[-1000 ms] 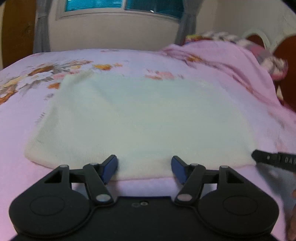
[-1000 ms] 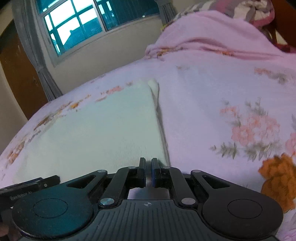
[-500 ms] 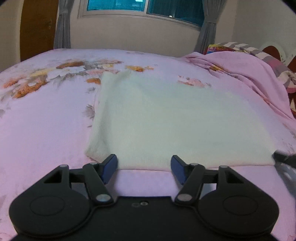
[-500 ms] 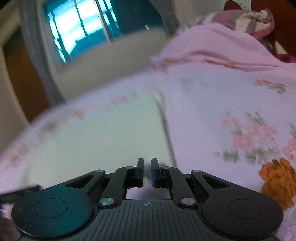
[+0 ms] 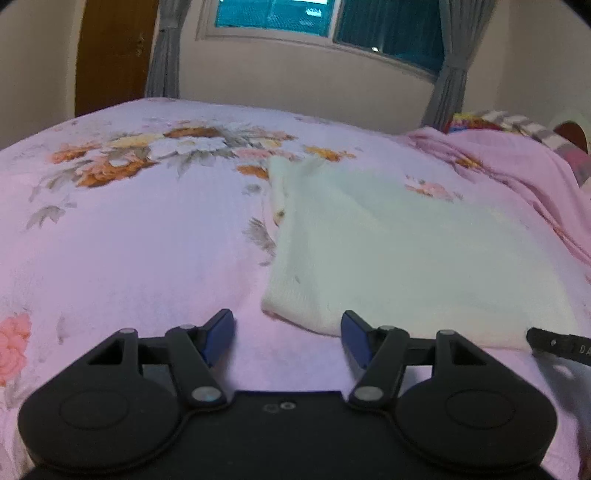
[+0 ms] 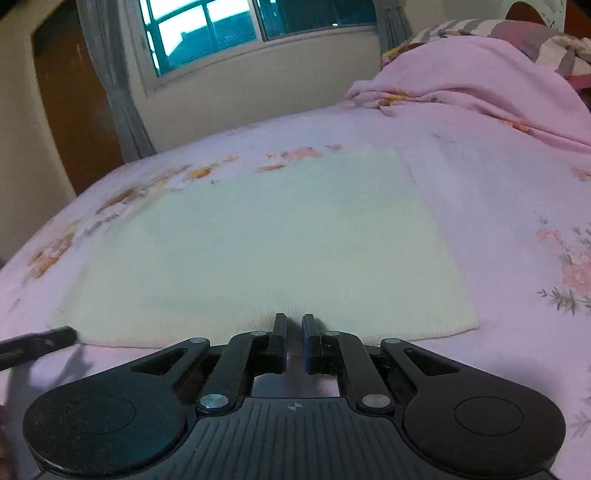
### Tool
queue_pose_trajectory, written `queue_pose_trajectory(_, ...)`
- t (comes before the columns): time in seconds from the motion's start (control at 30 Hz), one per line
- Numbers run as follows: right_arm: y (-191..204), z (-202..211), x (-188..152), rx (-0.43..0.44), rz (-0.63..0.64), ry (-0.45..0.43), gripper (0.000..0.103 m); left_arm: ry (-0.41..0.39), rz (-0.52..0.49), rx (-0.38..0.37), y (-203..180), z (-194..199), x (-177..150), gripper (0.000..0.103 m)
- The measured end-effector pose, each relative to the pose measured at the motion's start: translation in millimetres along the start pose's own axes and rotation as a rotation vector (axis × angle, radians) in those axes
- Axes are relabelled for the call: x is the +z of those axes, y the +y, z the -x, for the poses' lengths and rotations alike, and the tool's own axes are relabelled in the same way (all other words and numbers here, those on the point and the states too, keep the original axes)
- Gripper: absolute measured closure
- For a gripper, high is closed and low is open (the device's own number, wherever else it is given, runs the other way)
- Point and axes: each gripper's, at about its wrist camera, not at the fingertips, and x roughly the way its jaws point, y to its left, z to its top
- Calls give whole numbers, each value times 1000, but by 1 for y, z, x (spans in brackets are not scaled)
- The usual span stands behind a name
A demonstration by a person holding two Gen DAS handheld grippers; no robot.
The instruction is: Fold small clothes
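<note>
A pale cream knitted garment (image 5: 399, 258) lies flat on the pink floral bedspread (image 5: 129, 240); it also shows in the right wrist view (image 6: 266, 251). My left gripper (image 5: 288, 332) is open, its blue-tipped fingers spread just before the garment's near left corner. My right gripper (image 6: 293, 326) has its jaws nearly together at the middle of the garment's near edge, with a small pucker of fabric in front of them. Whether cloth is pinched between the jaws is unclear. Each gripper's black finger pokes into the other's view: the right one in the left wrist view (image 5: 561, 345), the left one in the right wrist view (image 6: 37, 341).
A bunched pink blanket (image 6: 480, 85) and a striped pillow (image 6: 535, 40) lie at the far right of the bed. A window (image 6: 240, 33) with grey curtains and a brown door (image 5: 110, 55) are behind the bed.
My left gripper has swung left along the garment's near edge to its left corner. My right gripper has shifted left from the garment's right edge to the middle of its near edge.
</note>
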Motion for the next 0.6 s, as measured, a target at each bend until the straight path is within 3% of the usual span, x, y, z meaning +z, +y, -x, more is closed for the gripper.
queue_pose_trajectory(0.1, 8, 13, 5, 55, -21, -59, 97, -34, 45, 19, 13, 4, 3, 39)
queue_pose_trajectory(0.23, 32, 12, 1, 142, 19, -70, 97, 5, 75, 16, 21, -7, 5, 39)
queue_pose_trajectory(0.33, 44, -13, -9, 80, 85, 26, 97, 26, 39, 26, 18, -8, 6, 39)
queue_pose_trajectory(0.43, 40, 2, -2, 95, 50, -8, 97, -17, 46, 33, 23, 2, 8, 39)
queue_pose_trajectory(0.5, 27, 13, 1, 89, 28, -69, 97, -1, 49, 47, 29, -1, 6, 39)
queue_pose_trajectory(0.57, 5, 18, -1, 26, 4, -89, 97, 11, 49, 38, 32, -6, 3, 39)
queue_pose_trajectory(0.6, -6, 10, 0, -35, -1, -57, 97, 8, 44, 40, 31, -6, 2, 39)
